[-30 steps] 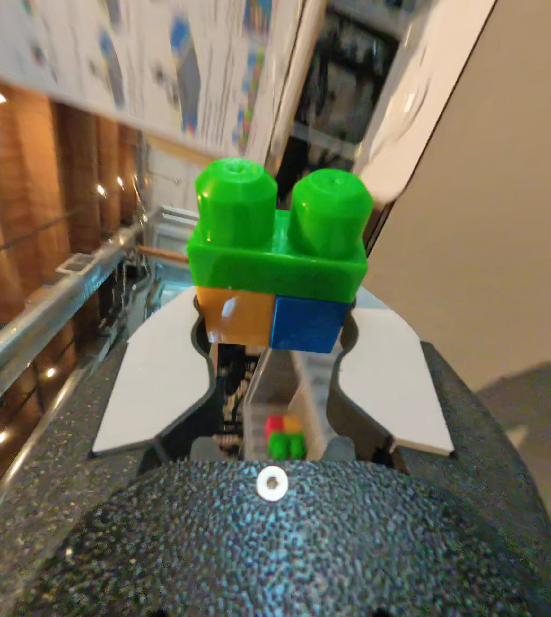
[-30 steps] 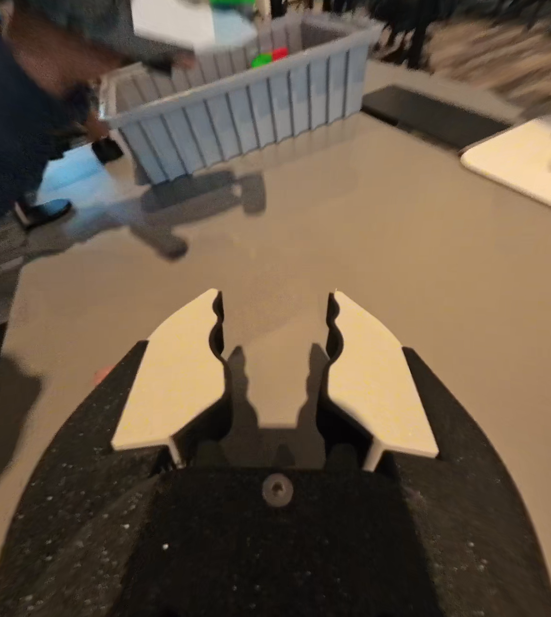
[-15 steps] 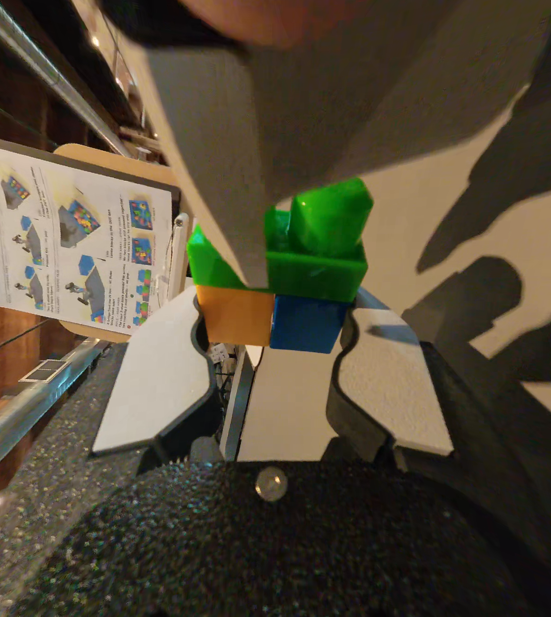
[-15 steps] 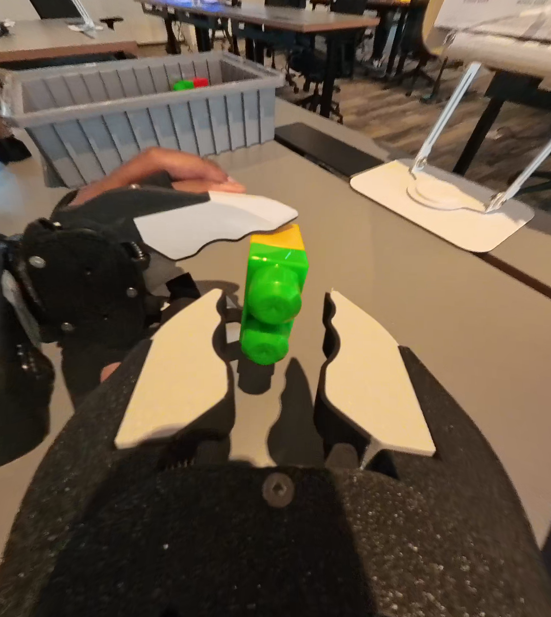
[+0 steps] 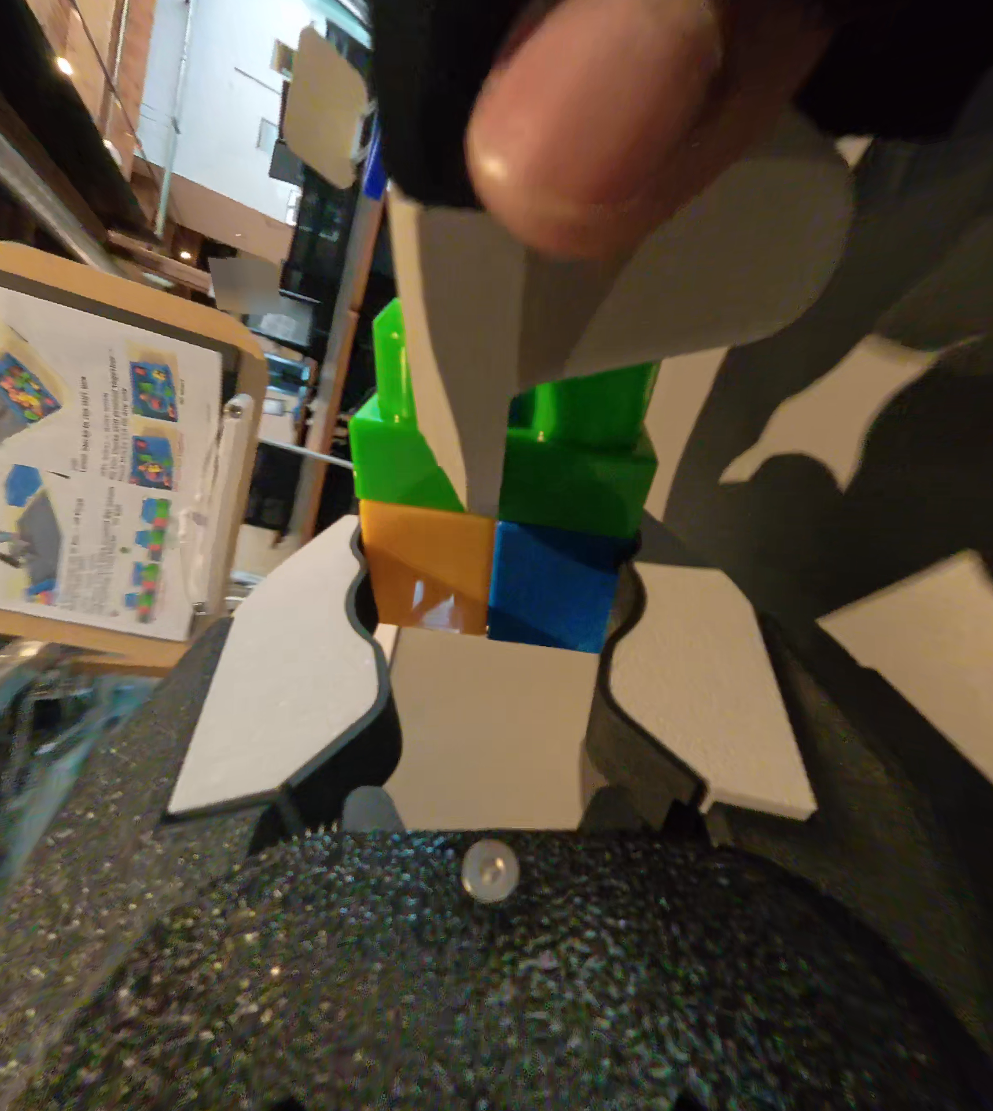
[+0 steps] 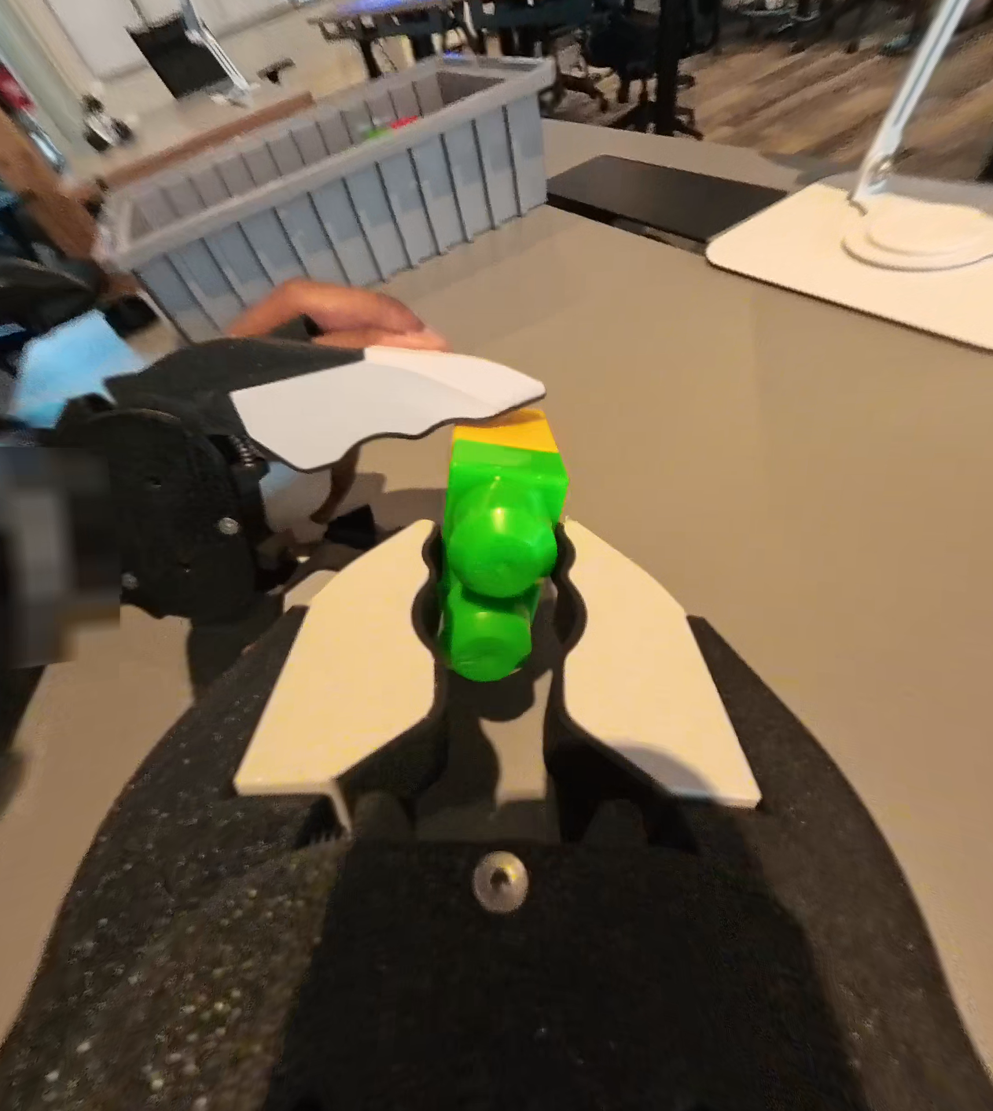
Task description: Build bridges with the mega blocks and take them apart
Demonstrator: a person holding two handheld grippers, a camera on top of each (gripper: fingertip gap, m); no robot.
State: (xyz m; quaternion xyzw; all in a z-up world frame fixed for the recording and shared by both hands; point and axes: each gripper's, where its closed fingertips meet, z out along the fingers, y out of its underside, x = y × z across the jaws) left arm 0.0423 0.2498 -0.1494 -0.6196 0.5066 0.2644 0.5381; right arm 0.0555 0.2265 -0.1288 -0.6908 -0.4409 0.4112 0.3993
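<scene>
1. Behind the blocks in the left wrist view, a picture sheet (image 5: 79,481) on a brown board leans at the left, with dim shelves and small lights far behind it.
2. In that same view the left gripper (image 5: 497,577) squeezes the orange block (image 5: 422,571) and the blue block (image 5: 548,583) between its two fingers.
3. A green block (image 5: 572,475) sits on top of those two blocks. The right gripper (image 5: 482,457) comes down over the green block, and a thumb (image 5: 590,126) shows above it.
4. Grey table (image 6: 752,451) fills the right wrist view, with a grey ribbed bin (image 6: 332,204) and a white stand base (image 6: 903,264) beyond the green block (image 6: 500,553).
5. The right gripper (image 6: 497,556) pinches the green block's round knobs on both sides.
6. The left gripper (image 6: 386,409) reaches in from the left of the green block, with its white finger on the orange block (image 6: 506,433).
</scene>
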